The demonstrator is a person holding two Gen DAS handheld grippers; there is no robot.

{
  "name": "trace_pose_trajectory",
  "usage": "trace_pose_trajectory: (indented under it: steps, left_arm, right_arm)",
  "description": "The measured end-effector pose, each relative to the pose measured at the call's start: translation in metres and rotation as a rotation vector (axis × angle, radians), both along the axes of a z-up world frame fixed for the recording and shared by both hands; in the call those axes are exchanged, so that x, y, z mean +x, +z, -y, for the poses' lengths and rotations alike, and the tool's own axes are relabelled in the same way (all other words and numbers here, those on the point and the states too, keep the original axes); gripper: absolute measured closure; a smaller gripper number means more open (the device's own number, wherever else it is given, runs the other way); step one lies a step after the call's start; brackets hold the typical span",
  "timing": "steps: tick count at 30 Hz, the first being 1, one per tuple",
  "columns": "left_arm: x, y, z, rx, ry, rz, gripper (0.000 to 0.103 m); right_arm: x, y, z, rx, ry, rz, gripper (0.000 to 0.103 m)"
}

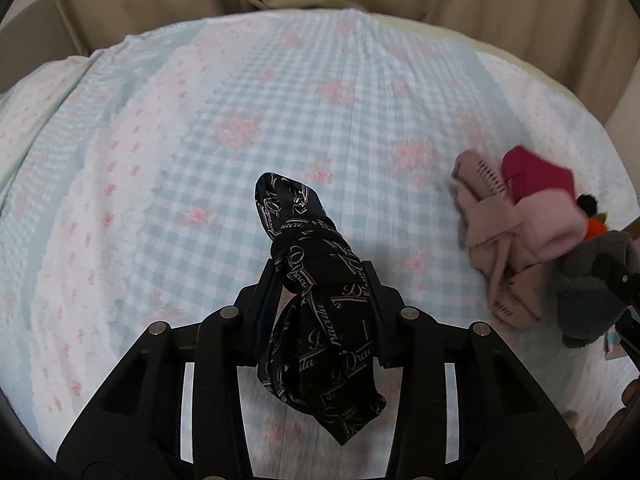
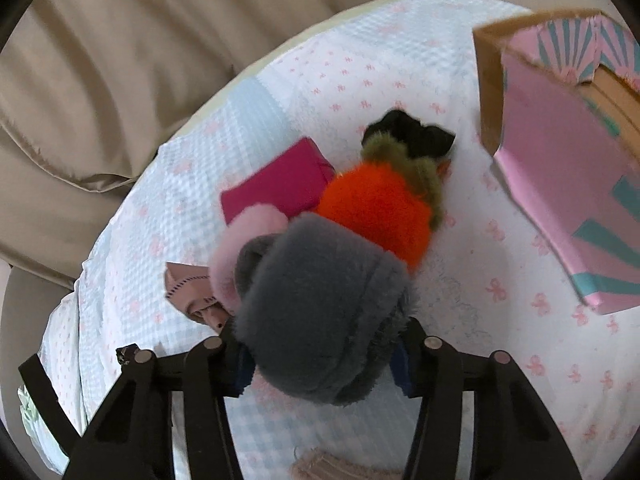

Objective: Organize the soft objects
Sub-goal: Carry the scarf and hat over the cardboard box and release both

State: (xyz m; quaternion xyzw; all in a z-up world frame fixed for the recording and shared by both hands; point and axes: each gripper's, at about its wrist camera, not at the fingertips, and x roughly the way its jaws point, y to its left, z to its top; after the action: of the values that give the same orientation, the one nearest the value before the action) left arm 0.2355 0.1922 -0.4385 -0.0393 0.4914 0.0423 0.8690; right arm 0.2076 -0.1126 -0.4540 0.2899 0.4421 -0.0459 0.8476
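The left tongs [image 1: 322, 280] were clenched on a black printed scarf [image 1: 316, 300] above the bed [image 1: 160, 160]; the right tongs [image 2: 322, 344] gripped a grey plush slipper [image 2: 320, 300].

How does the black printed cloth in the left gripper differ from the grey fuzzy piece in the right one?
The black printed cloth is thin, smooth and covered in white lettering; the grey fuzzy piece is thick, plush and plain. The cloth hangs twisted into a narrow rope; the grey piece is a bulky rounded lump. Both are soft and clamped between gripper fingers above the checked bedspread.
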Motion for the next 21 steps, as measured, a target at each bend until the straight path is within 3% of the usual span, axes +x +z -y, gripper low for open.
trace_pose_trajectory:
  steps: [11,21]
  left_arm:
    - [-0.035,0.115,0.009,-0.013,0.045,0.093,0.068]
    - [-0.082,0.253,0.062,-0.027,0.038,0.181,0.068]
  right_arm:
    - [-0.031,0.088,0.006,-0.024,0.04,0.056,0.053]
    - [-0.066,0.22,0.025,-0.091,0.16,0.153,0.053]
